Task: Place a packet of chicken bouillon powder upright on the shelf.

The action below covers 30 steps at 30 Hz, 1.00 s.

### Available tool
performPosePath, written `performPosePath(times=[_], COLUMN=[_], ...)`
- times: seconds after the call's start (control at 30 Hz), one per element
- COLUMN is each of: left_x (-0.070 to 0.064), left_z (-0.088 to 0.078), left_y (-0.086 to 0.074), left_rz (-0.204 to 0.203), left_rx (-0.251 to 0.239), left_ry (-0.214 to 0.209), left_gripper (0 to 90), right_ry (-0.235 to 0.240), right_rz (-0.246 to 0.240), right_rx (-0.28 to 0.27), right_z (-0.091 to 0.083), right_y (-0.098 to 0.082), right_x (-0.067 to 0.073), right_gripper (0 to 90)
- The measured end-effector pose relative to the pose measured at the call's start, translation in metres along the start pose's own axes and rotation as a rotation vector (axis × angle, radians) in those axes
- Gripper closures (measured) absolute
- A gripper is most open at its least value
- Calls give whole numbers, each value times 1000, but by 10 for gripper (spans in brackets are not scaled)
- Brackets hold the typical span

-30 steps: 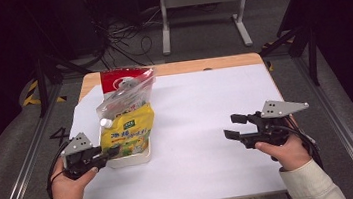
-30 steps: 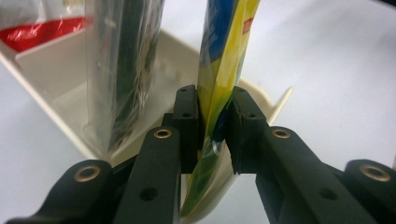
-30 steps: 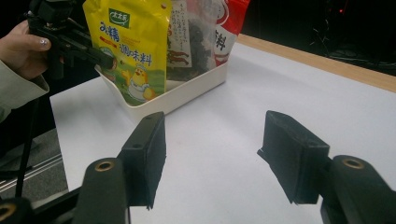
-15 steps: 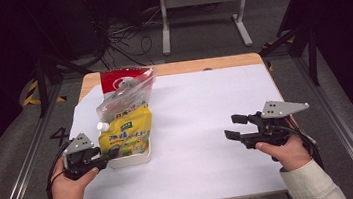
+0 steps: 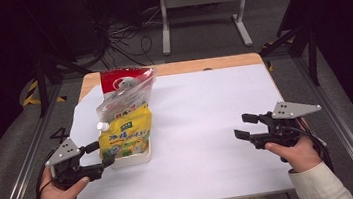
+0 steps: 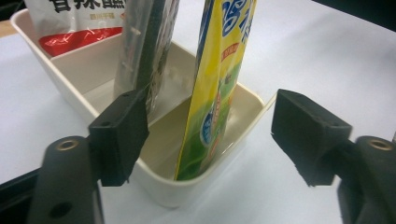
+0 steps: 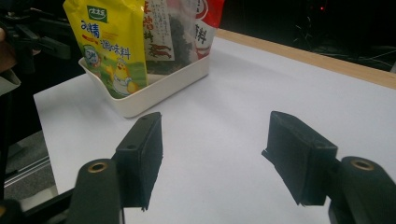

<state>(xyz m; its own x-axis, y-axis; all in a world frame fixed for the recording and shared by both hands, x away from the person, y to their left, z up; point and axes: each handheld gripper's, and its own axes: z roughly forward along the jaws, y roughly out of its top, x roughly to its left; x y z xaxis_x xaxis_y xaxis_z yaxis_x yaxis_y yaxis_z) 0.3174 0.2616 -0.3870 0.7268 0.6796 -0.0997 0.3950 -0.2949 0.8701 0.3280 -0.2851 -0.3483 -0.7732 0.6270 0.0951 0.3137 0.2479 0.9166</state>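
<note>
A white tray (image 5: 138, 158) on the table's left holds three upright pouches: a yellow one (image 5: 125, 133) nearest me, a clear one with dark contents (image 5: 124, 98) behind it, and a red one (image 5: 121, 78) at the back. My left gripper (image 5: 101, 155) is at the tray's near end. Its jaws have just been opening. In the left gripper view (image 6: 212, 135) the yellow pouch (image 6: 219, 70) and the tray's corner (image 6: 205, 186) lie between the pads, untouched. My right gripper (image 5: 241, 126) hovers at the table's right; its jaws have just been opening a little, with nothing between them (image 7: 215, 154).
White paper (image 5: 205, 106) covers the table, with a wooden strip (image 5: 211, 64) along the far edge. Beyond the table, cables and a metal stand (image 5: 199, 6) lie on the dark floor. Rails run along both sides.
The left gripper's jaws have spread apart at the near end of the tray, letting go of the yellow pouch's lower edge. Both hands stay where they were.
</note>
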Motion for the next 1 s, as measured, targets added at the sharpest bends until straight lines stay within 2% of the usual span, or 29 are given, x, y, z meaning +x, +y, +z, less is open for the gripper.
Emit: performPosePath(times=[0.13,0.17,0.5,0.67,0.77,1.0], left_x=[2,3,11,13,13,16], left_z=[-6,-7,-14,-17,-16,-14], left_y=[-6,-8,-24,-28,-31,-34], left_rz=[-9,-22,-56,-61,-78,-79], left_rx=[-25,-28,-34,-19,-5,15], left_ry=[-8,-8,-3,4,0,-2], left_gripper=[287,285,280,287,285,274], right_ry=[-19,-24,-71,-90,-102,-127], right_rz=[-1,-2,9,18,28,41], right_rx=[0,1,17,21,25,24], right_z=[-6,-7,-19,-25,-30,-37], right_y=[-4,-5,-18,-23,-28,-34], right_x=[-3,-4,-12,-15,-17,-22], right_gripper=[339,334,314,310,309,297])
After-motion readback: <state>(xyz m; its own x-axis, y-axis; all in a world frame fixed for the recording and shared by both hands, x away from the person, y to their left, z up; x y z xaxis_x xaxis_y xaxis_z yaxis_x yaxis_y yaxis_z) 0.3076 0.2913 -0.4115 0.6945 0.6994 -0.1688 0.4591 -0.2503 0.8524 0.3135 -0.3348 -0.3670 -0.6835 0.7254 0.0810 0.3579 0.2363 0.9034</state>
